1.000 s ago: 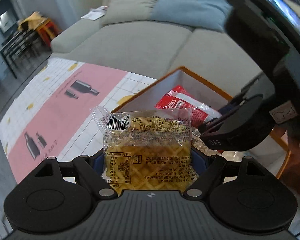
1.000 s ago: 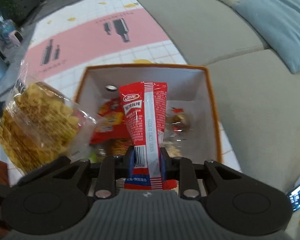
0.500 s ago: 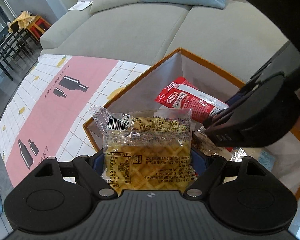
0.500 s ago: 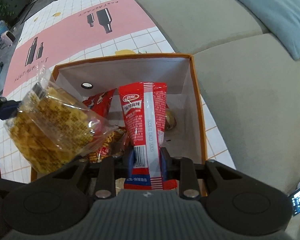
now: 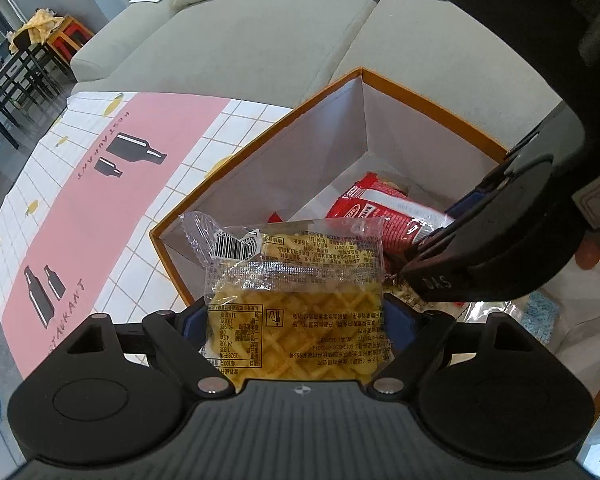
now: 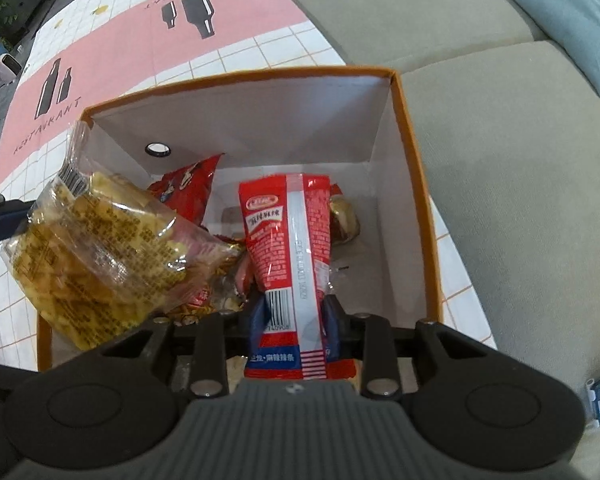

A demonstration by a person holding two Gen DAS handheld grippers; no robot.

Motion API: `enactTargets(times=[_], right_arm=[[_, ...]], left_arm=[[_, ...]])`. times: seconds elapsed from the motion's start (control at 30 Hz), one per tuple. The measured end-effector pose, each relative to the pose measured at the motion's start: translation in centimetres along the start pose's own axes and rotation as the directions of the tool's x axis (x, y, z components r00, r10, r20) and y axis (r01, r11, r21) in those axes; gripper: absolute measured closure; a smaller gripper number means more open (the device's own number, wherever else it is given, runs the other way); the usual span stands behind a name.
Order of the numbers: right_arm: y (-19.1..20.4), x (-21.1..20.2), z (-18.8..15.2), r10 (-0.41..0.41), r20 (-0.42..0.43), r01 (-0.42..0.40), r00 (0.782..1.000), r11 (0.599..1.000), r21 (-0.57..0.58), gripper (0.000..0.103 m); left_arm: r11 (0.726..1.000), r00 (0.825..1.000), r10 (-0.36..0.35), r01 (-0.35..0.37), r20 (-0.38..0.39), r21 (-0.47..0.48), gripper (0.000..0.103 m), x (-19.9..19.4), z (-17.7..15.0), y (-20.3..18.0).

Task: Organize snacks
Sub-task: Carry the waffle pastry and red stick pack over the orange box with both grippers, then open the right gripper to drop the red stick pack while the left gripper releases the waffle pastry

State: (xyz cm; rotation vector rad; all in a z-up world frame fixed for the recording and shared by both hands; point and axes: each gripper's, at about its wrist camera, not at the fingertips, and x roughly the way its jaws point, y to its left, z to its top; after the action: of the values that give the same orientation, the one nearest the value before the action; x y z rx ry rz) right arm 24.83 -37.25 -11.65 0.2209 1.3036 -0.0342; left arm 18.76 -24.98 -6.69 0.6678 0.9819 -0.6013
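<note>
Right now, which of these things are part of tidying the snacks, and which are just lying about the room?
Part of the job:
- clear-wrapped yellow waffle pack, clamped in the left gripper
- red plastic snack packet, clamped in the right gripper
- orange-rimmed white cardboard box, holding other snacks

Just lying about:
- grey-green fabric sofa
- blue cushion
- pink bottle-print mat

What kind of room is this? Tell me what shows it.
Most likely a home living room: a grey sofa with a blue cushion stands behind the snack box, a patterned mat covers the floor, and a dining table stands further back.
</note>
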Motion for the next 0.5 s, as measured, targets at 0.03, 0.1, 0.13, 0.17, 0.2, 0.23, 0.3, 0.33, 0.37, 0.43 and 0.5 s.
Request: enactTargets(times=[0.03, 0.1, 0.13, 0.17, 0.2, 0.23, 0.3, 0.33, 0.37, 0.43, 0.5], right_arm=[[0.0, -0.1, 0.0, 0.003, 0.004, -0.003, 1.0, 1.0, 0.007, 0.069], [-0.1, -0.5, 0.1, 0.008, 0.017, -0.008, 1.0, 1.0, 0.017, 0.066], [-0.1, -0.7, 0.2, 0.008, 0.023, -0.009, 1.0, 1.0, 0.02, 0.061], [-0.1, -0.9, 0.2, 0.008, 0.032, -0.009, 0.999, 1.0, 0.023, 0.059], [-0.1, -1.1, 0.2, 0.008, 0.04, -0.009, 0.999, 1.0, 0.023, 0.056], [0.0, -1.3, 0.3, 0.008, 0.044, -0.009, 0.999, 1.0, 0.021, 0.056], [0.0, -1.5, 0.3, 0.009, 0.044, -0.01, 0.999, 1.0, 0.02, 0.056], [-0.1, -1.6, 0.3, 0.007, 0.05, -0.009, 0.999, 1.0, 0.026, 0.056], [-0.2, -1.7, 0.3, 0.005, 0.055, -0.007, 0.998, 0.999, 0.036, 0.056], [-0.4, -2.0, 0.3, 0.013, 0.058, -0.017, 0.998, 0.998, 0.06, 0.054], [-0.8, -2.2, 0.3, 0.023, 0.056, -0.028, 0.998, 0.995, 0.093, 0.054]], left_arm=[[1.0, 1.0, -0.004, 0.004, 0.002, -0.004, 0.004, 0.0, 0.0, 0.2], [1.0, 1.0, -0.012, 0.012, 0.009, -0.014, 0.003, 0.0, 0.0, 0.3], [1.0, 1.0, -0.015, 0.015, 0.01, -0.019, 0.003, -0.1, 0.0, 0.4], [1.0, 1.0, -0.019, 0.019, 0.013, -0.023, 0.003, -0.2, 0.0, 0.4], [0.999, 1.0, -0.021, 0.021, 0.016, -0.027, 0.003, -0.3, 0.0, 0.5], [0.999, 1.0, -0.021, 0.022, 0.021, -0.036, 0.003, -0.5, 0.0, 0.6], [0.998, 0.999, -0.03, 0.032, 0.031, -0.06, 0.003, -0.9, 0.1, 0.8], [0.997, 0.999, -0.035, 0.037, 0.035, -0.071, 0.003, -1.2, 0.1, 0.9], [0.996, 0.998, -0.042, 0.045, 0.042, -0.077, 0.003, -1.4, 0.2, 0.9], [0.997, 0.998, -0.036, 0.04, 0.056, -0.06, 0.003, -1.9, 0.3, 0.7], [0.999, 0.998, -0.015, 0.018, 0.069, -0.041, 0.003, -2.1, 0.4, 0.4]])
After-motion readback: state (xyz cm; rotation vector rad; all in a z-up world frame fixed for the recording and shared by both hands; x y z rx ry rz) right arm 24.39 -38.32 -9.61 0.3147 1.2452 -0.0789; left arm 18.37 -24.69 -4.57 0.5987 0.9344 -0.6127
